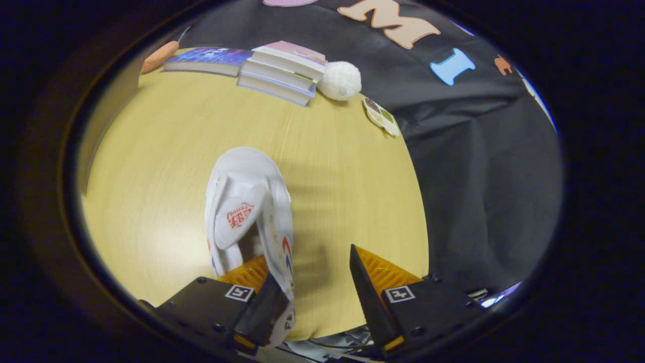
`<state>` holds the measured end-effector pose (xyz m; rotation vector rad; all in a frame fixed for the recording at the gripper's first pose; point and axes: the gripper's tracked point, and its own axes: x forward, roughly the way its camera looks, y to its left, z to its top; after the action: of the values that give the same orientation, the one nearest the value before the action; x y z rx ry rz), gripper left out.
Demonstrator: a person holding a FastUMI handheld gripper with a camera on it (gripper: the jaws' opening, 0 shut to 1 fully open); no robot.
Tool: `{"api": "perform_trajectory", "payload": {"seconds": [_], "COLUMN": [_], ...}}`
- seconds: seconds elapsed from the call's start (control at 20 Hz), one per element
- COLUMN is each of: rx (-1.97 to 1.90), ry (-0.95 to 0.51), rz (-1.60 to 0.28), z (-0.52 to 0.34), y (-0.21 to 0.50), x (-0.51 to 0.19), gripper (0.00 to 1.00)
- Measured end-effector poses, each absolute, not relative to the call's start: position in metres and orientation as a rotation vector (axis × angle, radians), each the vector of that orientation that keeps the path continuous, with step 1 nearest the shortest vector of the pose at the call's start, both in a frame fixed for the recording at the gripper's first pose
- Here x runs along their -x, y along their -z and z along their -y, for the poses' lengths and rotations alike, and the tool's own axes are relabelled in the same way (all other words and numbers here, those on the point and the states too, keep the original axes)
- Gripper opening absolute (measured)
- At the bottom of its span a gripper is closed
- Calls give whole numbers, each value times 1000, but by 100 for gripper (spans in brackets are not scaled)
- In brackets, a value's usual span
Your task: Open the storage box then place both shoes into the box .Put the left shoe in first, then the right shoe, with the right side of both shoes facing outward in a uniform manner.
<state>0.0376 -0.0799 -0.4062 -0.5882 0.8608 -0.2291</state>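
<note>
One shoe [249,212] is all you have to work with here, and no storage box can be seen, so judge the job as barely begun: I cannot tell whether the box is open, and both shoes seem to be waiting to go in. The wooden table [352,201] carries everything. On its far side lies a stack of books [282,70], with a white ball [341,80] just beside them, an orange object [159,56] at the far corner, and a small card [380,116] at the table's edge. The white shoe lies near you, toe pointing away, its heel end against the left finger. Your gripper [312,297] has its jaws spread wide; the right finger [370,297] stands clear of the shoe, so nothing is pinched yet.
</note>
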Motion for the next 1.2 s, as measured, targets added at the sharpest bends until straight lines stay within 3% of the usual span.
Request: {"api": "perform_trajectory", "payload": {"seconds": [0.15, 0.35, 0.55, 0.7, 1.2], "rx": [494, 404, 284, 241, 419], "ry": [117, 95, 96, 92, 358], "rz": [-795, -714, -678, -688, -717], "z": [67, 69, 66, 61, 47], "y": [430, 433, 439, 440, 419], "x": [-51, -50, -50, -47, -40], "gripper": [70, 41, 41, 6, 3]}}
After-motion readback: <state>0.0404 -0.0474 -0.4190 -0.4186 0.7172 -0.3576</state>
